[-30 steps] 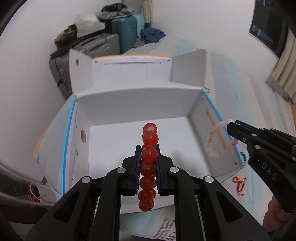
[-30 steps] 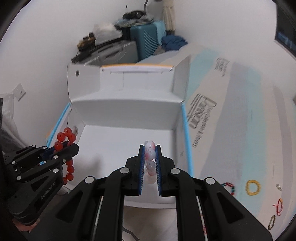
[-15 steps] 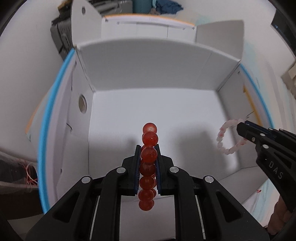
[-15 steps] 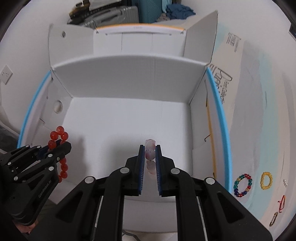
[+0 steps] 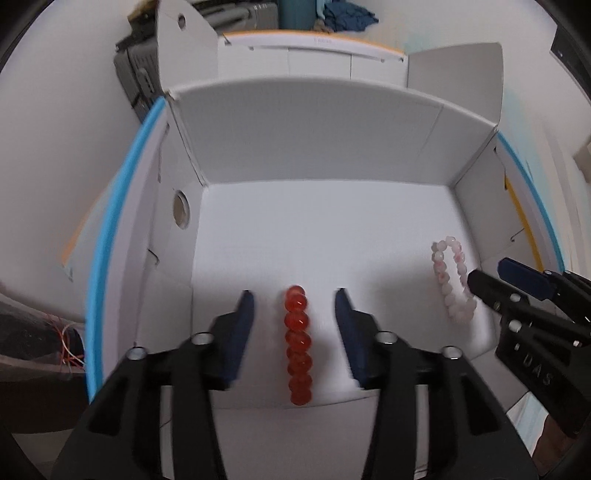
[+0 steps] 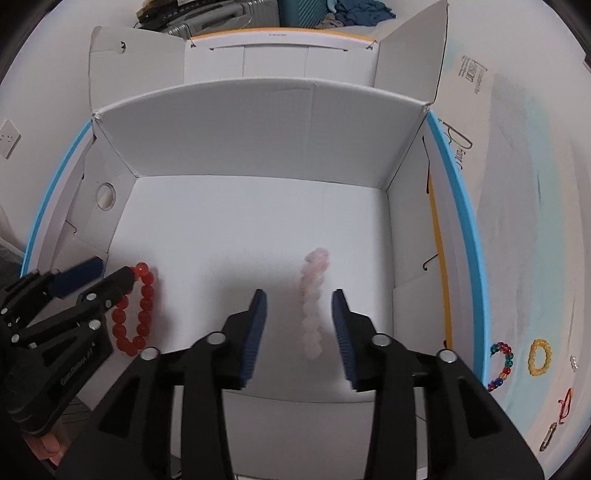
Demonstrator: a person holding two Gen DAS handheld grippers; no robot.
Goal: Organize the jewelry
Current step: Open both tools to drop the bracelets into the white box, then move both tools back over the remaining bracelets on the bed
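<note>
An open white cardboard box (image 5: 325,147) with blue-edged sides (image 6: 258,122) fills both views. My left gripper (image 5: 295,302) is open over the box's near left part. A red bead bracelet (image 5: 298,339) is loose between its spread jaws; it also shows in the right wrist view (image 6: 138,310). My right gripper (image 6: 299,302) is open over the near right part. A pale pink bead bracelet (image 6: 314,302) is loose between its jaws; it also shows in the left wrist view (image 5: 452,277). Whether the bracelets rest on the box floor or are falling, I cannot tell.
On the light blue cloth right of the box lie a multicolour bead bracelet (image 6: 500,363), a yellow bead bracelet (image 6: 540,356), a red string piece (image 6: 565,404) and small metal bits (image 6: 549,435). Suitcases (image 5: 236,14) stand behind the box.
Both grippers moved down into the box and opened. The red bracelet and the pink bracelet were let go and now sit loose between the spread jaws.
</note>
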